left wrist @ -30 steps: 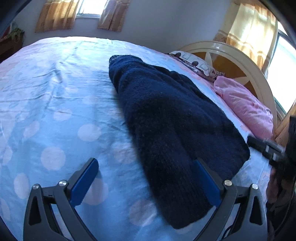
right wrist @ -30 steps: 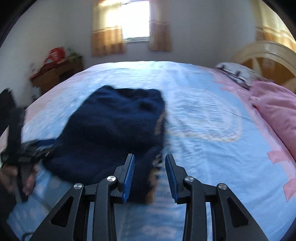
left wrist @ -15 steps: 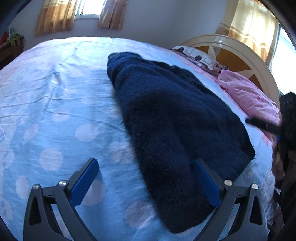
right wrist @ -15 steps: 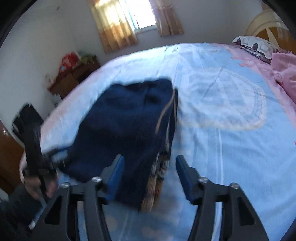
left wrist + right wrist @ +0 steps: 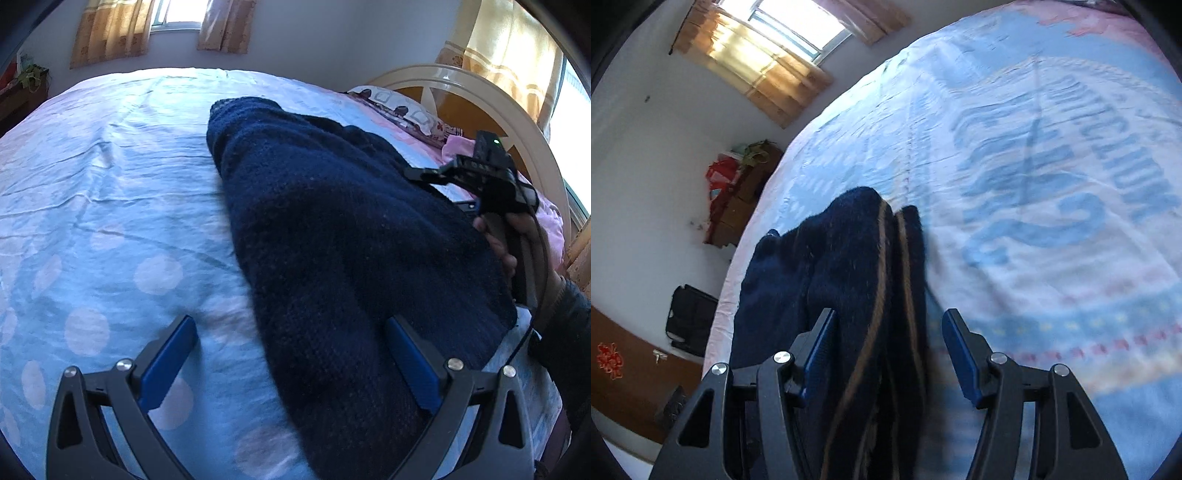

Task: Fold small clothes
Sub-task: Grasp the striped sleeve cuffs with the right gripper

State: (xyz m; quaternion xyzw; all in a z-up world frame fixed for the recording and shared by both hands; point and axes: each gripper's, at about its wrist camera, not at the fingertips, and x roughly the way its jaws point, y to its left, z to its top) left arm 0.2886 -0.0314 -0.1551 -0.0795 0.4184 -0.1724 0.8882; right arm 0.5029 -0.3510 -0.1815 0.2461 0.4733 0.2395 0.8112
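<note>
A dark navy knitted sweater (image 5: 332, 236) lies folded lengthwise on the blue bed sheet (image 5: 110, 192). My left gripper (image 5: 291, 354) is wide open just above the sheet, with the sweater's near end between its right finger and the middle of the gap. My right gripper (image 5: 890, 354) is open, tilted, with the sweater's brown-striped edge (image 5: 879, 280) lying between its fingers. The right gripper also shows in the left wrist view (image 5: 480, 177), at the sweater's right edge, held by a hand.
A pink pillow (image 5: 546, 218) and a patterned pillow (image 5: 399, 107) lie by the cream headboard (image 5: 461, 96). A wooden cabinet with red items (image 5: 735, 192) and a black bag (image 5: 690, 317) stand beside the bed. Curtained windows are behind.
My right gripper has opened wider, tilted and moved in over the sweater's striped edge. The left gripper has stayed open and shifted only slightly.
</note>
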